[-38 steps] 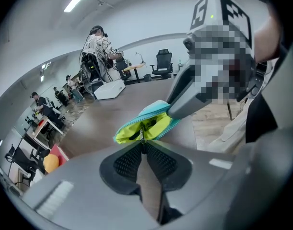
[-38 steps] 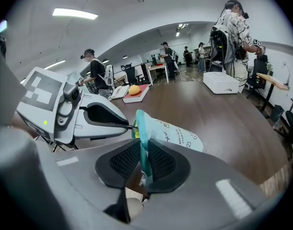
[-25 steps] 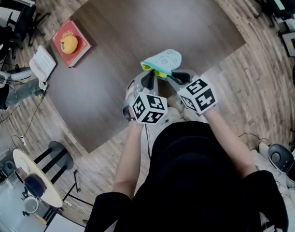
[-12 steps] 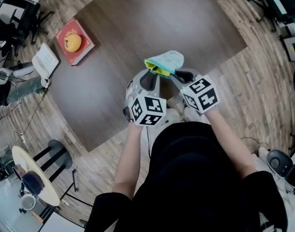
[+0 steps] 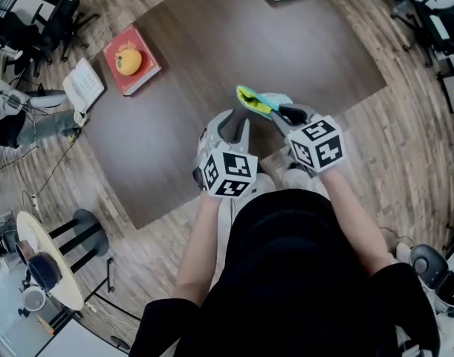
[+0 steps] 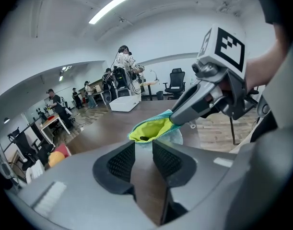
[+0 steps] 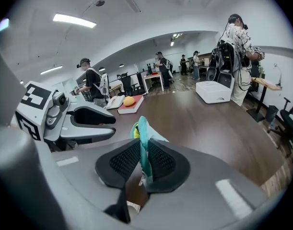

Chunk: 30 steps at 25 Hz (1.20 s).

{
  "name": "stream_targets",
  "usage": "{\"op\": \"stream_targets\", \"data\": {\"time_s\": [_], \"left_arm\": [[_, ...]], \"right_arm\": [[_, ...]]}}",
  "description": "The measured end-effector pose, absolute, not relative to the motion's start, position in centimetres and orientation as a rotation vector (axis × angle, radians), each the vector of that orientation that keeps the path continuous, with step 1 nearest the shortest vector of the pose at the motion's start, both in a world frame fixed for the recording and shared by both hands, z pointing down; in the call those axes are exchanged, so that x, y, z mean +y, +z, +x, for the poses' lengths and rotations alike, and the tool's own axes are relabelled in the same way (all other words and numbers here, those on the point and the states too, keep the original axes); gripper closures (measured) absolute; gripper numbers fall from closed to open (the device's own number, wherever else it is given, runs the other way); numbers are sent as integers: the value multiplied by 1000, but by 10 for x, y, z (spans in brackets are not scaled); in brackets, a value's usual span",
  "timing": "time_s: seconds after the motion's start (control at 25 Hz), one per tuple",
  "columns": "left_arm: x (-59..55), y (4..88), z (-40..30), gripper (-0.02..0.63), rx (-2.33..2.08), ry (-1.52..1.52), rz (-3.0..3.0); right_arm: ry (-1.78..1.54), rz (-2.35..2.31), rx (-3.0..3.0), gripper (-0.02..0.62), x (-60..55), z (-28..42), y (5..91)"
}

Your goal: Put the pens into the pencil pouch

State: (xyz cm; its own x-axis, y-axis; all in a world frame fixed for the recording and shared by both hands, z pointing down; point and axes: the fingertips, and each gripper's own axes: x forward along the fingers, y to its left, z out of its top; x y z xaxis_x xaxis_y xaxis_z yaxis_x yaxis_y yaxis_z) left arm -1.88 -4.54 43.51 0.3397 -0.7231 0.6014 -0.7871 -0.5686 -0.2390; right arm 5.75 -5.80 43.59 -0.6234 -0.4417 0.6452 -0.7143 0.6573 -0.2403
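Right gripper view: saw right gripper (image 7: 141,153) clamped on rim of soft, floppy pencil pouch (image 7: 139,126), likely best hold; left gripper (image 6: 144,151) just opened, empty.

Teal pencil pouch (image 6: 158,127) (yellow-green lining) hangs aloft, mouth open, dark pen (image 6: 144,138) inside.

Left gripper (image 6: 143,152) jaws have just been opening; nothing sits between them. Flat before, the pencil pouch (image 5: 256,101) now hangs tilted edge-up in the right gripper (image 7: 142,162).
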Motion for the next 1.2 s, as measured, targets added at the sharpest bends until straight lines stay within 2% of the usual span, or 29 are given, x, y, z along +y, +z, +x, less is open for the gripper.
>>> {"op": "stream_targets", "data": {"time_s": [0.4, 1.2], "left_arm": [[-41, 410, -42, 515, -1517, 980, 2469], [-51, 339, -77, 558, -1726, 656, 2423]], "right_arm": [[610, 908, -2387, 535, -68, 45, 417], [354, 943, -2541, 537, -97, 7, 336]]}}
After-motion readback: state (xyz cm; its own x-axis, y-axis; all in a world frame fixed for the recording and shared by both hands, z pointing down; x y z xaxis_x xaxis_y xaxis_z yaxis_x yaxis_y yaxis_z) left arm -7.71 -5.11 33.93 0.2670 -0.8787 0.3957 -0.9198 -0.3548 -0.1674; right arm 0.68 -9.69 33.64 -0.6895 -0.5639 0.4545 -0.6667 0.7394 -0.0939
